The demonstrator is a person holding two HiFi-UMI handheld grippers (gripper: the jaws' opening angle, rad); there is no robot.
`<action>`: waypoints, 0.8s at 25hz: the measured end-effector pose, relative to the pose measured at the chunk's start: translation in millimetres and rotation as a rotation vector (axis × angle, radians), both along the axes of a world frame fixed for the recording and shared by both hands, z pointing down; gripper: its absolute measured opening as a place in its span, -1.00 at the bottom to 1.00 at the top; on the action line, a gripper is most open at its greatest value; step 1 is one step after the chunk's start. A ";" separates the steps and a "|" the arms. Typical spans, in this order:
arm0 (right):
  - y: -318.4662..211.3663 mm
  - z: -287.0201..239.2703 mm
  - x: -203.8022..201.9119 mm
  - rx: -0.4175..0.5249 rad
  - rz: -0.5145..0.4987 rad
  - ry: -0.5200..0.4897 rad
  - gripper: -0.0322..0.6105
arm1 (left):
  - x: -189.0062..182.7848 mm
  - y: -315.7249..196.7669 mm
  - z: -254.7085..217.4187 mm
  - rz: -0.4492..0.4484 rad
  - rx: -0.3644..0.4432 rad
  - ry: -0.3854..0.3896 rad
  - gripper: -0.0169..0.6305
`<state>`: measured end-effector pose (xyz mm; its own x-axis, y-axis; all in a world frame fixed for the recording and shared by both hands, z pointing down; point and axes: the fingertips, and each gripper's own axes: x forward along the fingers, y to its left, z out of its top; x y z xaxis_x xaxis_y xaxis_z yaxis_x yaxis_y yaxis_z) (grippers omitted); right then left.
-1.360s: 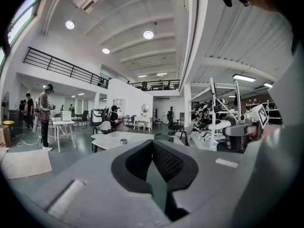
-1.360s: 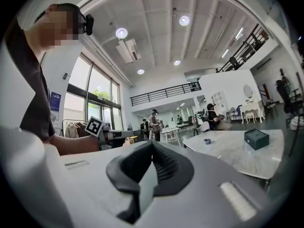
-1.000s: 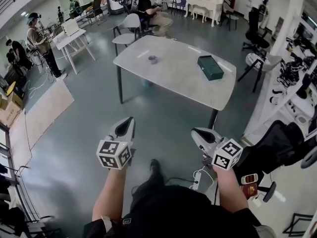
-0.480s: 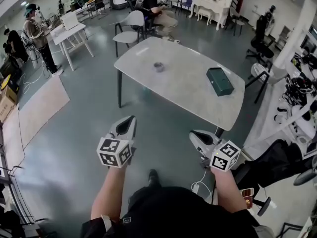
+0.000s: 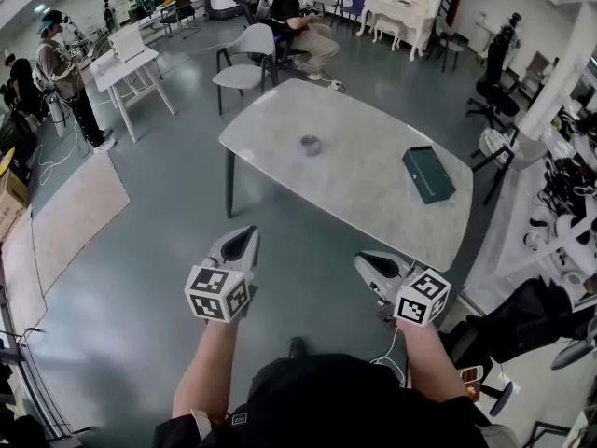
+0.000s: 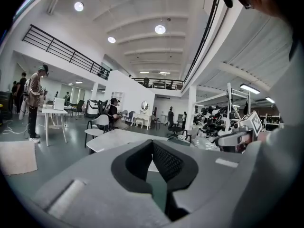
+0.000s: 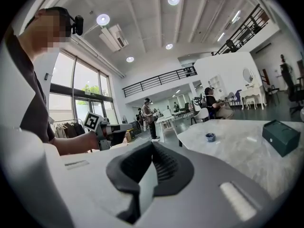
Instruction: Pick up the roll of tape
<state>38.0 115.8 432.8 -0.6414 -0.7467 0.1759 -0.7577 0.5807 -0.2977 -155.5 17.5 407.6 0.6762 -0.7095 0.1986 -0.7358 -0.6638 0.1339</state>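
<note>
Two claws: the left gripper (image 5: 241,241) and the right gripper (image 5: 373,264) are held side by side above the floor, short of the table. Each has its jaws pressed together on nothing.
Surface: a pale, marble-look rectangular table on dark legs (image 5: 373,203) stands ahead of both claws, its near edge just beyond their tips in the head view.
Task's thing: the small blue-grey roll of tape (image 5: 311,145) sits on the tabletop well ahead of the claws, roughly on the line between them, and apart from everything else.
Which way it points: the roll lies flat on a round face, its hole toward the ceiling as far as can be made out. It is a ring, so no side is longer than another.
Other item: a dark green oblong box (image 5: 428,174) lies on the same tabletop, ahead and to the right of the right claw, well apart from the roll.
Floor: smooth grey floor (image 5: 140,287), with a tan mat (image 5: 75,217) far to the left of the left claw.
Room: a large hall with a white ceiling, round lamps and a black-railed gallery. A white chair (image 5: 244,59) and a seated person (image 5: 294,17) are beyond the table.
Far left: a standing person (image 5: 61,68) beside a small white table (image 5: 126,63).
</note>
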 end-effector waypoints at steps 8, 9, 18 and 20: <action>-45.3 -7.0 -20.1 0.021 0.003 0.013 -0.89 | -22.1 -39.7 -5.2 0.006 0.010 0.002 -0.91; -49.0 -6.2 -20.5 0.019 0.000 0.012 -0.89 | -22.2 -41.9 -4.8 0.007 0.009 0.002 -0.91; -103.7 12.8 -10.7 -0.004 -0.031 -0.021 -0.89 | -15.8 -89.6 15.0 -0.021 -0.024 -0.022 -0.91; -122.4 15.1 -2.2 -0.008 -0.037 -0.031 -0.89 | -5.4 -108.1 16.0 -0.021 -0.026 -0.032 -0.91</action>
<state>35.8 -6.6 448.0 -0.6738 -0.7210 0.1615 -0.7261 0.6056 -0.3255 -160.9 -90.7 423.6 0.6541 -0.7178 0.2384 -0.7538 -0.6446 0.1275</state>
